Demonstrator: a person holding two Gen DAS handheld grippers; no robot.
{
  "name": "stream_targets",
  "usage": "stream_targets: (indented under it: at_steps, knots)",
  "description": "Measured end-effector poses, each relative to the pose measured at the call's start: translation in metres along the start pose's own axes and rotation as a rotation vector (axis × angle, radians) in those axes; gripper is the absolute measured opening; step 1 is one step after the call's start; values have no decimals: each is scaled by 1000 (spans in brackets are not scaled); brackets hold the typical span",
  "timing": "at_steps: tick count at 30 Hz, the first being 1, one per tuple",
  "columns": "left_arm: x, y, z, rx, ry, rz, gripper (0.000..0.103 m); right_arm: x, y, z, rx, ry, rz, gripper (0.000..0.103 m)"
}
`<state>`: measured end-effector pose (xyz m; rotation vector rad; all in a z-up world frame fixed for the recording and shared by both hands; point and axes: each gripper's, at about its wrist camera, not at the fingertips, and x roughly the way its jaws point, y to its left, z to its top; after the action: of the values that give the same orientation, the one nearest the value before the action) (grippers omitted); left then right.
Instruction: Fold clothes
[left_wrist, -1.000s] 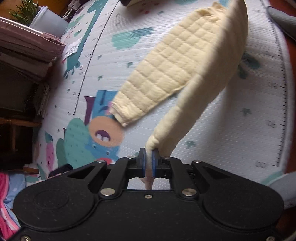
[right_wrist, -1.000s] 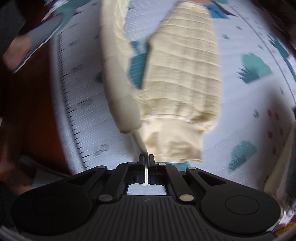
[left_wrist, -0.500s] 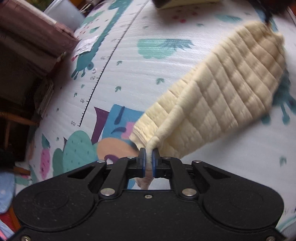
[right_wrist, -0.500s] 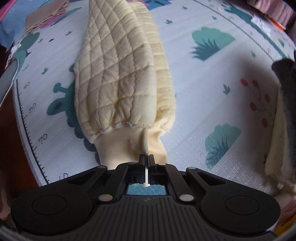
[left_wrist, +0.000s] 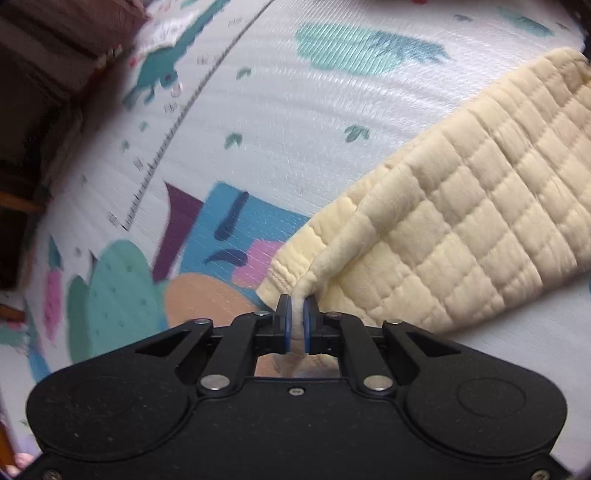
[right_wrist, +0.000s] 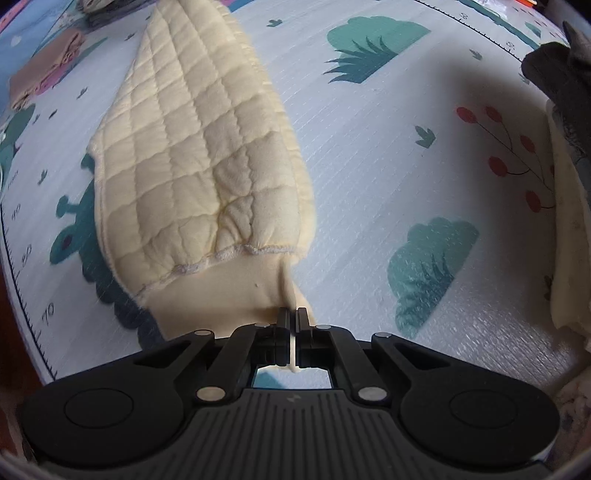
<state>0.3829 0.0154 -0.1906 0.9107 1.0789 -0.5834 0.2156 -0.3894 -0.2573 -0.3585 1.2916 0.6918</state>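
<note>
Left wrist, printed play mat (left_wrist: 332, 122), quilted garment (left_wrist: 461, 229), dark furniture (left_wrist: 33, 110)

right tool (right_wrist: 294, 325) | clamped on cream quilted garment (right_wrist: 192, 147) (smooth hem) | over play mat (right_wrist: 369, 147)

On the left wrist view, the white foam play mat with cartoon prints (left_wrist: 280, 122) lies bare ahead and to the left of the left gripper (left_wrist: 296, 317); the pale yellow quilted garment (left_wrist: 461, 221) covers the mat to the right. Dark brown furniture (left_wrist: 44, 74) closes off the mat's far left edge.

On the right wrist view, bare mat opens to the right of the right gripper (right_wrist: 293, 325), bounded at the far right by a dark grey cloth heap (right_wrist: 557, 81) over a cream cloth (right_wrist: 569, 266). A folded tan cloth (right_wrist: 44, 74) sits far left.
</note>
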Motion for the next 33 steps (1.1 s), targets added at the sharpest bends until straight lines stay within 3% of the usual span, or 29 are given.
stream_targets:
  at_steps: [7, 14, 18, 22, 29, 31, 32, 33]
  knots:
    - [35, 7, 12, -62, 15, -36, 5, 7, -14, -2, 69, -51, 50, 4]
    - [34, 23, 25, -108, 7, -57, 5, 3, -18, -14, 131, -108, 67, 4]
    - [37, 19, 37, -87, 38, -58, 5, 2, -19, -15, 144, -122, 71, 4]
    - [26, 12, 59, 34, 76, -54, 5, 3, -18, -13, 131, -123, 62, 4]
    - [53, 14, 68, 8, 146, -23, 5, 5, -18, -10, 130, -126, 57, 4]
    - [60, 13, 65, -22, 139, 1, 7, 5, -19, -11, 140, -133, 57, 4]
    - [61, 13, 63, -40, 106, 30, 13, 5, -19, -12, 146, -138, 56, 4]
    - [63, 13, 62, -62, 93, 66, 25, 4, -19, -13, 152, -142, 55, 4]
